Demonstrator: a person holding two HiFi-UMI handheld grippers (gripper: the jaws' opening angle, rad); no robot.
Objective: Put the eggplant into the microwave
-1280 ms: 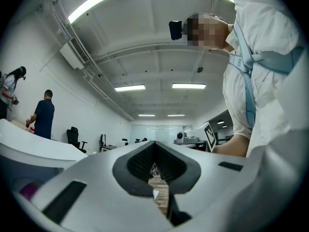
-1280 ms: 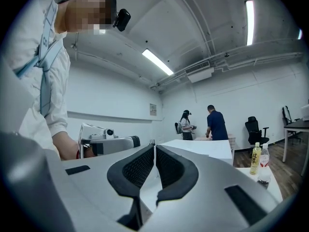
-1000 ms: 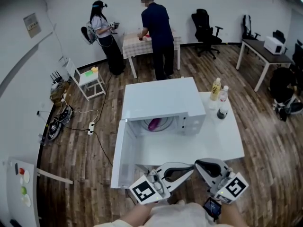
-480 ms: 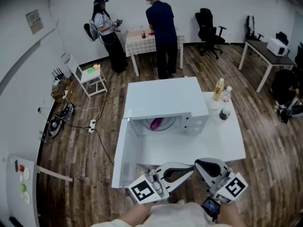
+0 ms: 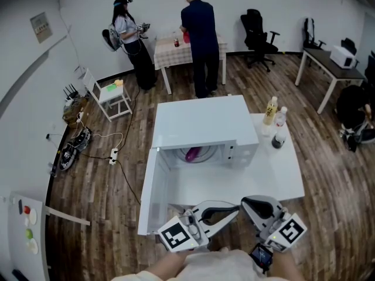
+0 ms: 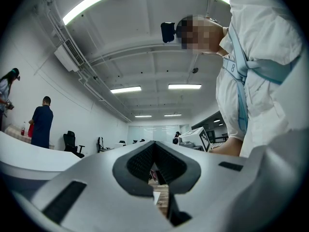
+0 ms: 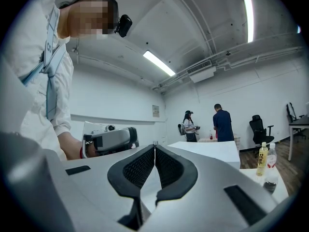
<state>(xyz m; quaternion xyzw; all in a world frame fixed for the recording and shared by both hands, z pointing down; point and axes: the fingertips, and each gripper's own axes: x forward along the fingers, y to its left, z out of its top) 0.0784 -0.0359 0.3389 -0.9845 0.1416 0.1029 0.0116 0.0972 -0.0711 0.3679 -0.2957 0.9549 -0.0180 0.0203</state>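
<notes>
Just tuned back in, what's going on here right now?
The eggplant lies inside the microwave, whose door hangs wide open to the left. The person holds both grippers low by their body, at the near edge of the table. The left gripper and the right gripper are each shut with nothing between the jaws. Neither touches the microwave or its door. The eggplant is in; the door is not yet closed.
</notes>
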